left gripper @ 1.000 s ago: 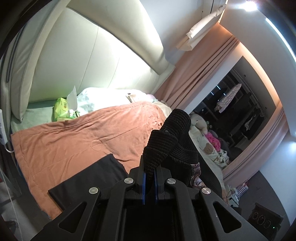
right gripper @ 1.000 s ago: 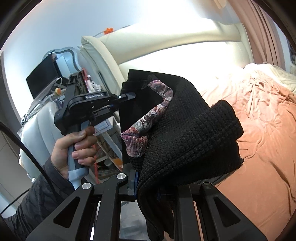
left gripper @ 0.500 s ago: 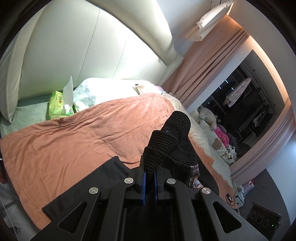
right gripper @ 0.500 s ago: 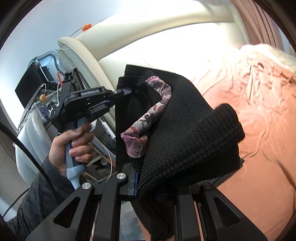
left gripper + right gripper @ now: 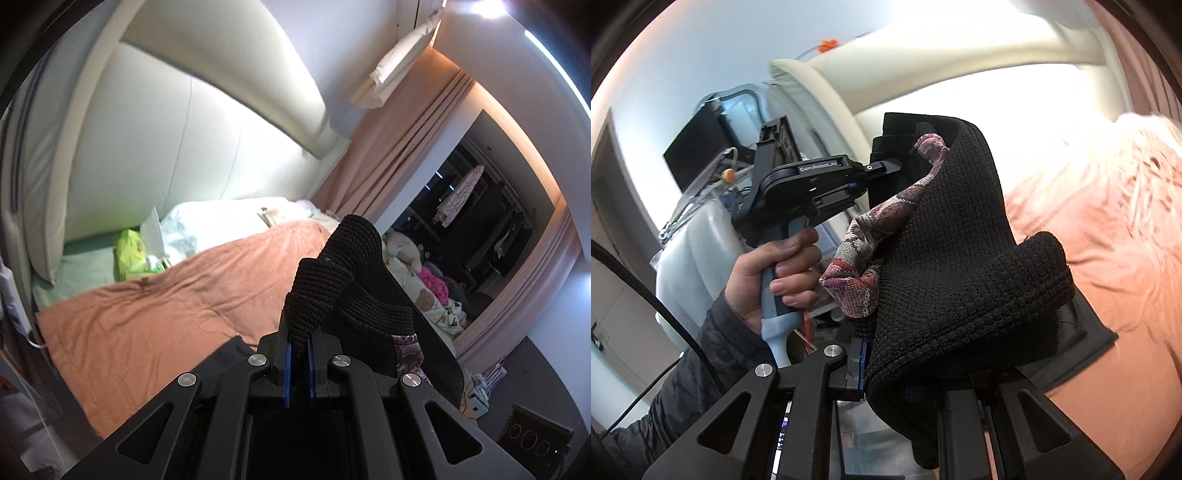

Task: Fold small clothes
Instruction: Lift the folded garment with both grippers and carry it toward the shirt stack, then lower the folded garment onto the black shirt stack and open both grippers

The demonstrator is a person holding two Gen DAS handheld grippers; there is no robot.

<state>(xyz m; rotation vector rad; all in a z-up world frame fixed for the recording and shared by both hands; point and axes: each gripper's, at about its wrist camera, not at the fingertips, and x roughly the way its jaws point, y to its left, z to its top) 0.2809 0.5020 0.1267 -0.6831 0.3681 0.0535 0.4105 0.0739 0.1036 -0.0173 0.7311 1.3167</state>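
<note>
**Black knit held up between both grippers**

I had the left gripper (image 5: 297, 343) clamped tight on a bunched edge of the black knit garment (image 5: 351, 280), its fingers pressed together on the fabric. My right gripper (image 5: 886, 373) pinched another edge, jaws nearly closed on it. The garment (image 5: 960, 258) hung in the air between them, above the orange blanket (image 5: 166, 306), a patterned waistband (image 5: 882, 221) showing. My left hand (image 5: 775, 273) gripped its handle.

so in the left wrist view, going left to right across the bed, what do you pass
headboard cushion → green tissue pack → white pillow → black knit garment pinched in the left gripper → stuffed toys → pink curtain
</note>
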